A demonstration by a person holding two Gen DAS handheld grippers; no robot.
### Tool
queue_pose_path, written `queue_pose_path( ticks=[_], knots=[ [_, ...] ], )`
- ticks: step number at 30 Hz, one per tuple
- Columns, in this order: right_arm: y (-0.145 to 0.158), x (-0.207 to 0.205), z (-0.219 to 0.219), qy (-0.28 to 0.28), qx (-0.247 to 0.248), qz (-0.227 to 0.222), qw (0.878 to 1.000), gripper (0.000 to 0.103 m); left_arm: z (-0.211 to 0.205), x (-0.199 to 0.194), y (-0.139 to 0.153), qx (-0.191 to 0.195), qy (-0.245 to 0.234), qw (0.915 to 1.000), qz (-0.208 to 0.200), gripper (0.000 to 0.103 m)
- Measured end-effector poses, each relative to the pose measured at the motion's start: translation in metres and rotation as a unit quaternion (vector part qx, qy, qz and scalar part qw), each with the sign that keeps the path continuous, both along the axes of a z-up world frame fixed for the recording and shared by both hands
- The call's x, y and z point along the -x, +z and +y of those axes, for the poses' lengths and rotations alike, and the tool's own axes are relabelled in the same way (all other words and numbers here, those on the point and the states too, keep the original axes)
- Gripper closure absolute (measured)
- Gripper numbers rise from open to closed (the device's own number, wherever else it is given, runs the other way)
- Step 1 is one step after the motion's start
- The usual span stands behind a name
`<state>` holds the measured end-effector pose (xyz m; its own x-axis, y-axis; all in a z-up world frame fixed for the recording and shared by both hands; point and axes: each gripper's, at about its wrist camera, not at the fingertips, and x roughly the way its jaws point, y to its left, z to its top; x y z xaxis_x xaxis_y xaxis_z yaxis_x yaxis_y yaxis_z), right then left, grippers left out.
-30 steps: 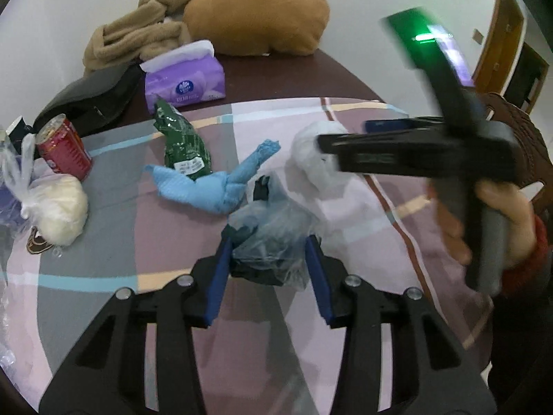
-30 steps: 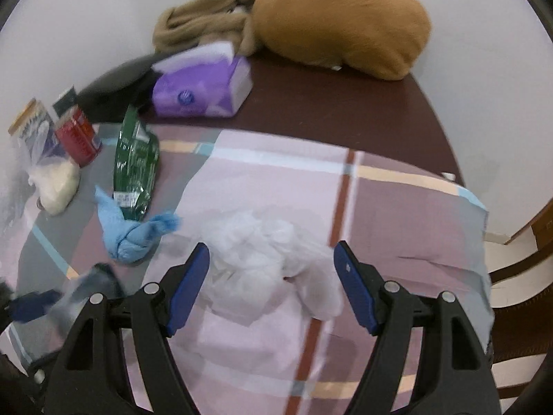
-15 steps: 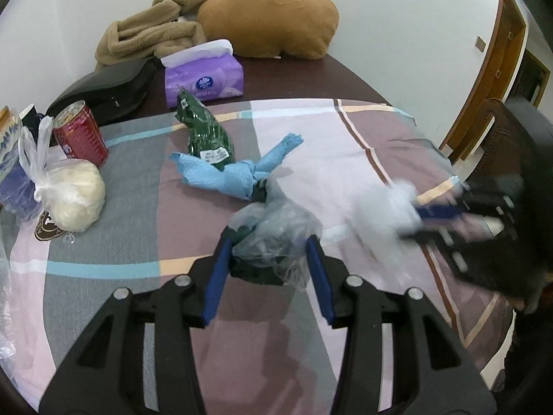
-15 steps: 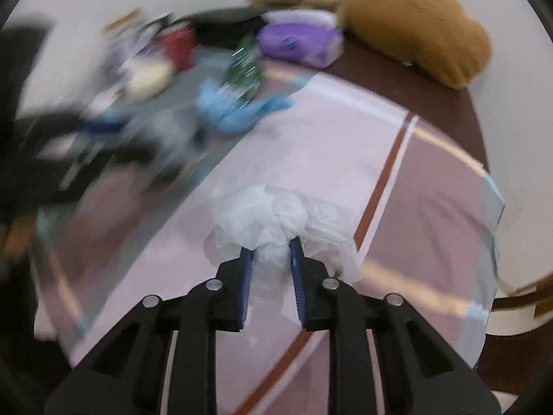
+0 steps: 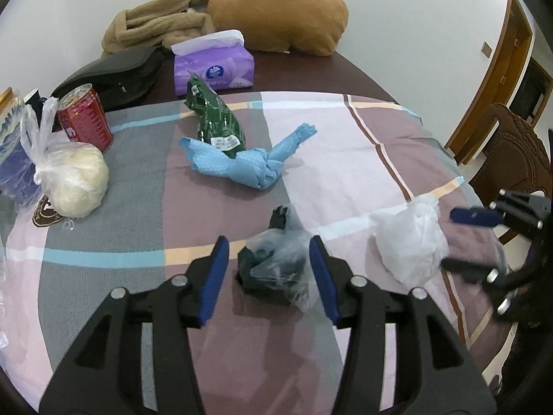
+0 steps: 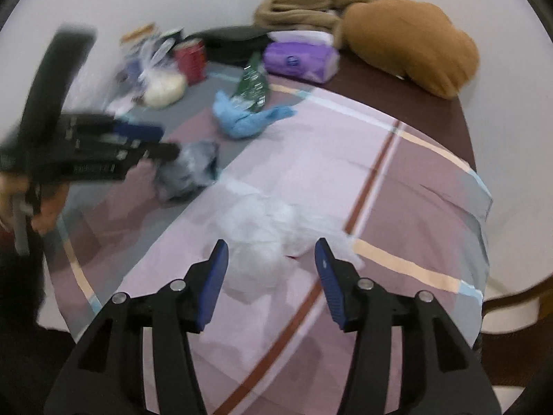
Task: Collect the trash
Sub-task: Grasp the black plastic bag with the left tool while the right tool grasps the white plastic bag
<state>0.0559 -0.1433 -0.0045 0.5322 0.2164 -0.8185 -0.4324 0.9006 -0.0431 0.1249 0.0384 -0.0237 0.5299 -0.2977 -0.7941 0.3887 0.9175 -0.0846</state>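
Observation:
A crumpled dark plastic bag (image 5: 276,263) lies on the plaid tablecloth (image 5: 345,159) between the open fingers of my left gripper (image 5: 269,274); the pads stand apart from it. It shows blurred in the right wrist view (image 6: 188,169). A white plastic wad (image 5: 409,242) lies near the table's right edge, and my right gripper (image 6: 271,273) is open around it (image 6: 255,238). A knotted blue wipe (image 5: 242,164) and a green wrapper (image 5: 214,121) lie further back.
A red can (image 5: 84,117), a tied bag with a pale lump (image 5: 76,176), a purple tissue pack (image 5: 214,65), a black pouch (image 5: 110,76), a tan towel (image 5: 159,24) and a brown cushion (image 5: 283,14) sit at the back. A wooden chair (image 5: 511,159) stands at the right.
My right gripper, shut on the white wad half a second ago, has opened and the wad lies on the cloth. My left gripper's fingers stand wider around the dark bag.

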Motion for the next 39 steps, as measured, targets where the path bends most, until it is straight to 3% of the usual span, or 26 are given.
queue_pose_path(
  ticks=[2,7,12,17,20,22,26,31,35,39],
  knots=[
    [-0.004,-0.006,0.005,-0.017,0.032,-0.014,0.999,0.051,0.0,0.001,0.001,0.001,0.001,1.0,-0.001,0.053],
    [-0.003,-0.046,-0.043,-0.124,0.004,-0.01,0.992,0.051,0.001,0.004,0.003,0.003,-0.001,1.0,-0.002,0.053],
    [-0.018,-0.077,-0.119,-0.257,-0.014,0.016,0.966,0.051,0.003,0.004,0.004,0.005,0.003,1.0,-0.003,0.052],
    [-0.018,-0.07,-0.15,-0.294,-0.028,0.018,0.955,0.051,0.002,0.003,0.003,0.005,0.003,1.0,-0.003,0.049],
    [-0.002,-0.059,-0.154,-0.333,0.002,-0.02,0.943,0.051,0.001,0.0,0.002,0.006,0.004,1.0,-0.001,0.048],
    [0.013,-0.049,-0.145,-0.32,-0.008,-0.05,0.946,0.051,-0.001,-0.001,0.001,0.007,0.003,1.0,-0.001,0.048],
    [0.027,-0.037,-0.086,-0.203,-0.046,-0.053,0.977,0.051,-0.004,-0.004,0.001,0.009,0.004,1.0,0.0,0.048],
    [0.009,-0.033,-0.004,-0.079,-0.022,-0.023,0.996,0.051,-0.001,-0.003,-0.001,0.009,0.011,0.9999,0.003,0.047],
    [-0.02,-0.034,0.01,-0.072,0.021,0.005,0.997,0.051,0.004,-0.001,-0.001,0.008,0.015,0.9998,0.002,0.047],
    [-0.02,-0.017,-0.011,-0.089,0.019,0.016,0.996,0.051,0.008,0.001,0.0,0.006,0.017,0.9998,0.0,0.044]
  ],
)
